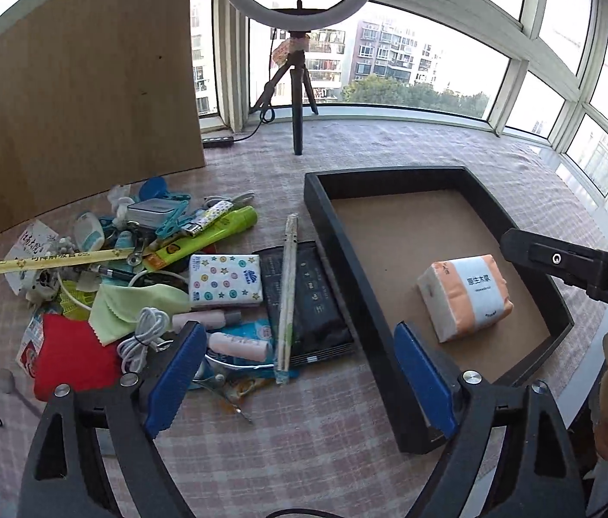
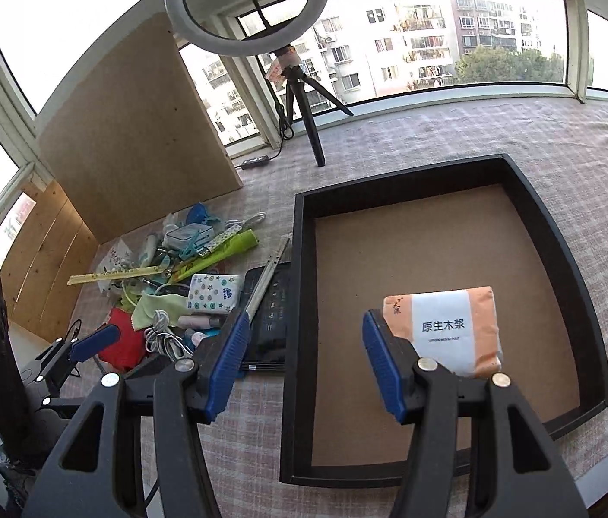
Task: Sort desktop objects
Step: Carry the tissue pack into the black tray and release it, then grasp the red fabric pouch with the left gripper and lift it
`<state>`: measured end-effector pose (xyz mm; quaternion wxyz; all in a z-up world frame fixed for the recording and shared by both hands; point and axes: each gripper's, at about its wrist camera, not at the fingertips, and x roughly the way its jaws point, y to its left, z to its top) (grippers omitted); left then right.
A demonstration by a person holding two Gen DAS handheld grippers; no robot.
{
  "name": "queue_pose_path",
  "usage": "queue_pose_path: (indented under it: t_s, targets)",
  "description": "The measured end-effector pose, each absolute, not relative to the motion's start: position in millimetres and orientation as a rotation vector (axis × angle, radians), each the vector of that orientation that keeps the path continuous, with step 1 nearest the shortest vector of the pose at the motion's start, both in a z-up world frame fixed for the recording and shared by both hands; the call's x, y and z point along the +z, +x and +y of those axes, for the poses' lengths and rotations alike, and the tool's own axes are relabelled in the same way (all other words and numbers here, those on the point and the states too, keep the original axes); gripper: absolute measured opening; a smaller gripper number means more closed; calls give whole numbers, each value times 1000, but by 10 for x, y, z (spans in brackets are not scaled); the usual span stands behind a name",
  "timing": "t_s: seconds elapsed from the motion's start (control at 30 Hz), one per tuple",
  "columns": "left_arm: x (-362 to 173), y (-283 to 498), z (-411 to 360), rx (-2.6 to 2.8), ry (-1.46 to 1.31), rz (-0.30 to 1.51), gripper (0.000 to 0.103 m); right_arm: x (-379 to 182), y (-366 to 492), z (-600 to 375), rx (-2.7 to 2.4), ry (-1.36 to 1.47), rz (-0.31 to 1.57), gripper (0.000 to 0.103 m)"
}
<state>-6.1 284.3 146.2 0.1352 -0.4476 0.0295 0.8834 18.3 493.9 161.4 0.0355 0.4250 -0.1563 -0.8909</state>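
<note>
The right gripper [image 2: 299, 367] hangs with its jaws spread wide and empty above the near wall of the black tray [image 2: 299, 285], and the orange-and-white tissue pack [image 2: 446, 330] lies flat on the tray floor just beyond the right-hand blue pad, outside the gap. The left gripper [image 1: 299, 377] is likewise wide open and holds nothing, over the checked cloth between tray and clutter pile. There the star-print tissue pack [image 1: 225, 278], black remote [image 1: 308, 302] and wrapped chopsticks [image 1: 287, 289] lie ahead of its jaws.
</note>
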Motion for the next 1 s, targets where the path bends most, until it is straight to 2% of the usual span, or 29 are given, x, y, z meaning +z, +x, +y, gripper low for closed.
queue_pose_path:
  t_s: [0.2, 0.47, 0.57, 0.63, 0.67, 0.77, 1.0]
  targets:
    - [1417, -228, 1803, 2672, -1392, -86, 90, 1597, -134, 4284, -2621, 1319, -394, 54]
    - [1245, -368, 838, 2722, -1503, -145, 88, 1535, -536, 3516, -2470, 1368, -313, 54]
    - [1147, -432, 669, 2687, -1542, -185, 82, 1434, -661, 3246, -2387, 1402, -333, 53]
    - [1064, -489, 625, 2651, -1566, -206, 69, 1321, -731, 3057, -2343, 1435, -336, 50]
    - [1016, -516, 612, 2636, -1580, -210, 68, 1246, -764, 2964, -2315, 1459, -344, 47]
    - [868, -585, 615, 2596, -1611, -199, 66, 997, -845, 2728, -2238, 1529, -365, 41]
    - [633, -769, 500, 2552, -1675, -220, 66, 575, -950, 2442, -2118, 1645, -421, 40]
